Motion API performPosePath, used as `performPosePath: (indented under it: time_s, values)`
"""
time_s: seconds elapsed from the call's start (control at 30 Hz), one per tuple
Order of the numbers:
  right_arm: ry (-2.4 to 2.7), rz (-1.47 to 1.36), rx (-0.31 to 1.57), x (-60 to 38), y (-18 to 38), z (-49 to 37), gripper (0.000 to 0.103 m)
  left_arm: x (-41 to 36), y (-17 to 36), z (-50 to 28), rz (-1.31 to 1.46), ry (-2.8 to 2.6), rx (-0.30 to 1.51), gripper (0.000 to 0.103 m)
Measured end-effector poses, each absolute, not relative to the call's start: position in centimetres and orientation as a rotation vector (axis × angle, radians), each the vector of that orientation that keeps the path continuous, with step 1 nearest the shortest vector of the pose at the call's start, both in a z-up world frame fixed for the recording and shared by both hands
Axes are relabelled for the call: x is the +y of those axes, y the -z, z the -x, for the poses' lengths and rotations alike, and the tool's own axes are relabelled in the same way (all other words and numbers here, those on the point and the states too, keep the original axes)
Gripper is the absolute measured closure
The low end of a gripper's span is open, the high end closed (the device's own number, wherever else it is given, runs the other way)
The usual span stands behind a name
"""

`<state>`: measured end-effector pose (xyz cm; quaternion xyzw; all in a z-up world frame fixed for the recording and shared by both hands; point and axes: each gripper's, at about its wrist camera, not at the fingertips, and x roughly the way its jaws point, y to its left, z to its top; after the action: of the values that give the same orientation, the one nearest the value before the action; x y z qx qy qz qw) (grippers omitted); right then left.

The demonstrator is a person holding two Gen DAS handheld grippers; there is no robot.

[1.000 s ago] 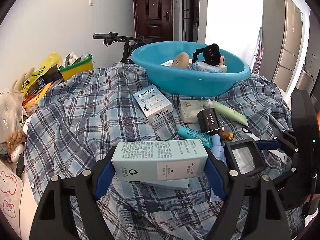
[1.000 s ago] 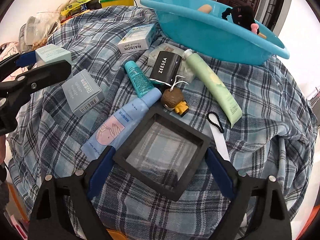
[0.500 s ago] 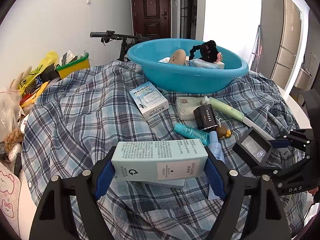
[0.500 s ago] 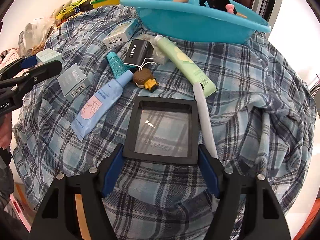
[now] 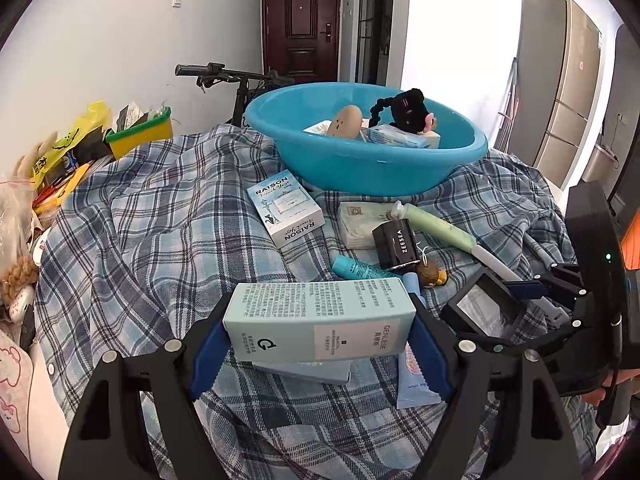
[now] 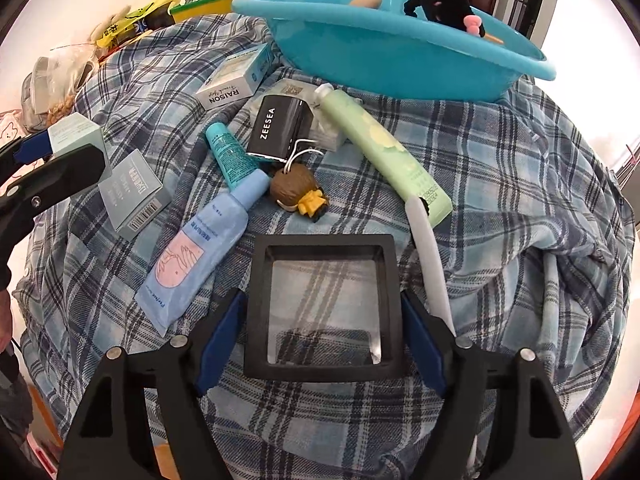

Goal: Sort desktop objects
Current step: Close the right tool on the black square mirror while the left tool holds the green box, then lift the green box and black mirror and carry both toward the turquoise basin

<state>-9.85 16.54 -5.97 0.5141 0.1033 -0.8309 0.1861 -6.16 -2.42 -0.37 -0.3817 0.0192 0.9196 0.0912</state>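
My left gripper (image 5: 318, 344) is shut on a pale green GENLESE box (image 5: 320, 324), held sideways above the plaid cloth. My right gripper (image 6: 322, 320) is shut on a black square frame case with a clear window (image 6: 322, 304), held just above the cloth; it also shows in the left wrist view (image 5: 484, 310). The blue basin (image 5: 360, 160) stands at the back with a black plush toy (image 5: 408, 110), a potato-like toy and small boxes inside. The left gripper with its box shows at the left of the right wrist view (image 6: 76, 140).
On the cloth lie a RAISON box (image 6: 236, 80), a black ZEESEA box (image 6: 280, 128), a teal tube (image 6: 230, 156), a blue tube (image 6: 196, 248), a green tube (image 6: 384, 152), a grey box (image 6: 134, 196), a small brown figurine (image 6: 298, 192). Snack bags (image 5: 60, 156) pile at left.
The right gripper has carried the frame case forward and turned it square to the fingers. The left gripper keeps its box and has risen slightly toward the basin.
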Motion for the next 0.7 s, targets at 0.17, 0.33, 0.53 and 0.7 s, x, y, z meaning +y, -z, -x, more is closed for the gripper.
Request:
performPosePath:
  time_s: [0.17,0.33,0.53,0.7]
  values:
    - [2.324,-1.431,0.279,17.0,5.8,9.5,0.034,-2.2,0.5,6.1,1.138,-2.731,0.062,0.021]
    - [2.312,-1.401,0.299,17.2,5.3,8.7,0.034,-2.1,1.0,6.2,1.154,-2.726,0.072,0.021]
    - [2.281,-1.404,0.376,16.4,5.9,8.5,0.034,-1.8,1.0,6.1,1.151,-2.72,0.073,0.021]
    - [2.291,-1.399,0.366,16.4,6.0,8.4,0.033,-1.9,1.1,6.1,1.156,-2.72,0.077,0.021]
